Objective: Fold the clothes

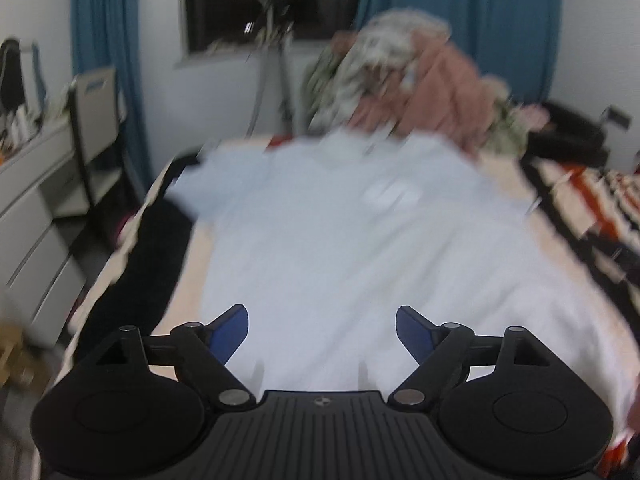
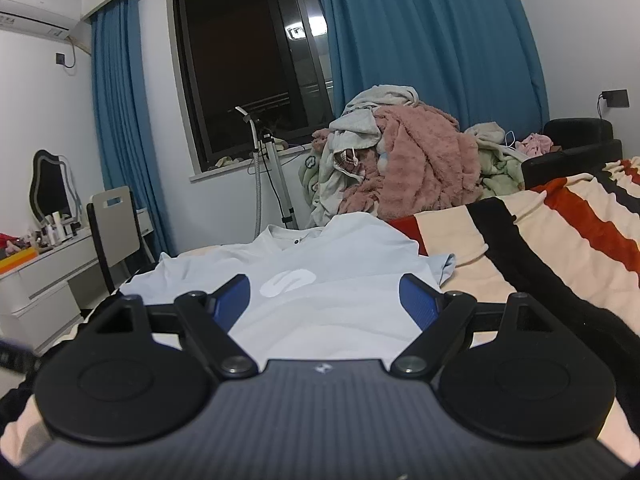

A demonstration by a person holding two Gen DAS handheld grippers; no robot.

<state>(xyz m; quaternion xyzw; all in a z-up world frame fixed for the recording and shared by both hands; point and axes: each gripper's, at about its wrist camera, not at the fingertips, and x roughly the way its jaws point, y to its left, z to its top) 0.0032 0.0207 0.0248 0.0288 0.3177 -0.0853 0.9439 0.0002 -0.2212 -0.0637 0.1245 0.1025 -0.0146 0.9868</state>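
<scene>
A pale blue T-shirt (image 1: 340, 240) lies spread flat on the bed, collar at the far end, with a white logo on its chest; the left wrist view is blurred. It also shows in the right wrist view (image 2: 320, 300), with its white logo (image 2: 288, 282). My left gripper (image 1: 322, 330) is open and empty above the shirt's near hem. My right gripper (image 2: 326, 300) is open and empty, low over the shirt's lower half.
The bed carries a striped cream, black and red blanket (image 2: 560, 240). A heap of pink and grey clothes (image 2: 400, 160) lies at the bed's far end. A chair (image 2: 114, 224) and a white dresser (image 2: 44, 280) stand at the left, a garment steamer pole (image 2: 272, 184) by the window.
</scene>
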